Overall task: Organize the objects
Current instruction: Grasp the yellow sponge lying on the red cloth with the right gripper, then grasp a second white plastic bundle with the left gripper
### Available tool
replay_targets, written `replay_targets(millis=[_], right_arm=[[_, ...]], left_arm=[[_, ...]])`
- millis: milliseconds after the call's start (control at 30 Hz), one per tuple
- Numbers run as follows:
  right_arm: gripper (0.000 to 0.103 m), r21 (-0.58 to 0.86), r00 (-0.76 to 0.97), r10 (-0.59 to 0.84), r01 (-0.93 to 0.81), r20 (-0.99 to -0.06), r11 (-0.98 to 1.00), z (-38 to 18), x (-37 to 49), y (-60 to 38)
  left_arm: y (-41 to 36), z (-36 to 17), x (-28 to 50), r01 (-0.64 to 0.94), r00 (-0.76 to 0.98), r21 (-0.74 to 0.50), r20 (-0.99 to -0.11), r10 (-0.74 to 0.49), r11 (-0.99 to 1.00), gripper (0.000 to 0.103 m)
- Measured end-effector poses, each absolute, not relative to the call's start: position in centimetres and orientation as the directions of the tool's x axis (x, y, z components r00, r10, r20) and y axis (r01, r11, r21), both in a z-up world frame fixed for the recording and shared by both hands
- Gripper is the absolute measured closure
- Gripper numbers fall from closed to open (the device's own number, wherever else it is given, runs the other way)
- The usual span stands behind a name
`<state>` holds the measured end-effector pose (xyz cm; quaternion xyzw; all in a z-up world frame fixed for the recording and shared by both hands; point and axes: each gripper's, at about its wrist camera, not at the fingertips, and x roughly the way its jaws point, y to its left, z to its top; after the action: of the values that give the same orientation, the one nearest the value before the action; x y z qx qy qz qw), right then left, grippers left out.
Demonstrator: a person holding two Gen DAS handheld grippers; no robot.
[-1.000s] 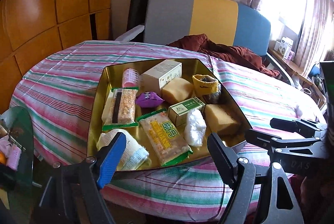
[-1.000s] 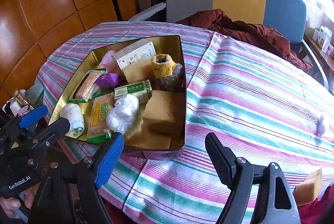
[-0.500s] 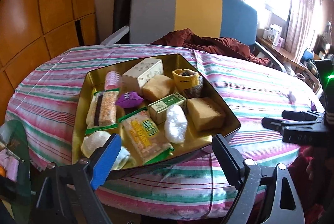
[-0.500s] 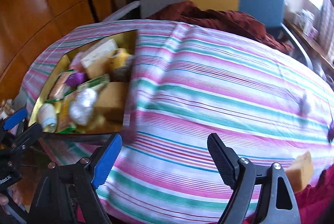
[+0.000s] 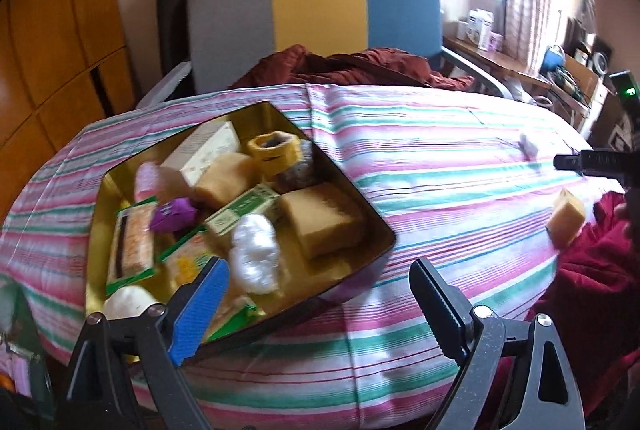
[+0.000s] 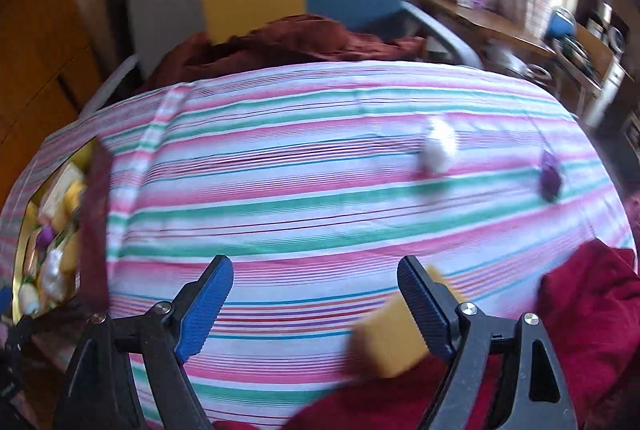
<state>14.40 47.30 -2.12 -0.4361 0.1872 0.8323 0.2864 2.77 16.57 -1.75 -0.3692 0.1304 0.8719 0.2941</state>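
Left claw [image 5: 316, 290]: jaws opening, empty, tin [image 5: 362, 207] just ahead-left on desk [image 5: 440, 173]. Right claw [image 6: 316, 294]: open, empty; sponge [image 6: 390, 342] lies by its right finger, apparently untouched.

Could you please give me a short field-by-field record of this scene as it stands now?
surface: striped tablecloth
container: gold tin, packed with snacks, boxes and sponges
loose items: yellow sponge at the near edge, white wad, purple wrapper
left gripper: jaws opening, nothing between them
right gripper: jaws open, empty, sponge beside one finger
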Motion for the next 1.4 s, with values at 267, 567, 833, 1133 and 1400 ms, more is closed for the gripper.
replay_targets(millis=[267, 567, 833, 1133, 1400], right_arm=[[0.017, 0.043, -0.340, 0.241, -0.653, -0.909, -0.756, -3.3, 17.3, 52.4], [0.017, -0.039, -0.194, 0.151, -0.487, -0.969, -0.873, -6.2, 16.0, 51.1], [0.033, -0.045, -0.183, 0.148, -0.473, -0.972, -0.880, -6.7, 16.0, 51.0], [0.036, 0.231, -0.434, 0.105, -0.651, -0.895, -0.723, -4.5, 20.1, 54.4], [0.036, 0.333, -0.531, 0.115, -0.671, -0.840, -0.663, -4.0, 20.5, 55.5]], left_arm=[[18.7, -2.5, 3.0, -0.655, -0.512, 0.012, -0.742, 0.433, -0.756, 0.011], [20.9, -3.2, 3.9, -0.717, -0.453, 0.008, -0.765, 0.457, -0.697, 0.011], [22.5, -3.4, 4.1, -0.748, -0.419, -0.002, -0.774, 0.474, -0.664, 0.011], [26.6, -2.8, 2.9, -0.786, -0.362, -0.028, -0.788, 0.497, -0.617, 0.011], [33.0, -2.3, 0.7, -0.801, -0.274, -0.111, -0.806, 0.525, -0.589, 0.011]])
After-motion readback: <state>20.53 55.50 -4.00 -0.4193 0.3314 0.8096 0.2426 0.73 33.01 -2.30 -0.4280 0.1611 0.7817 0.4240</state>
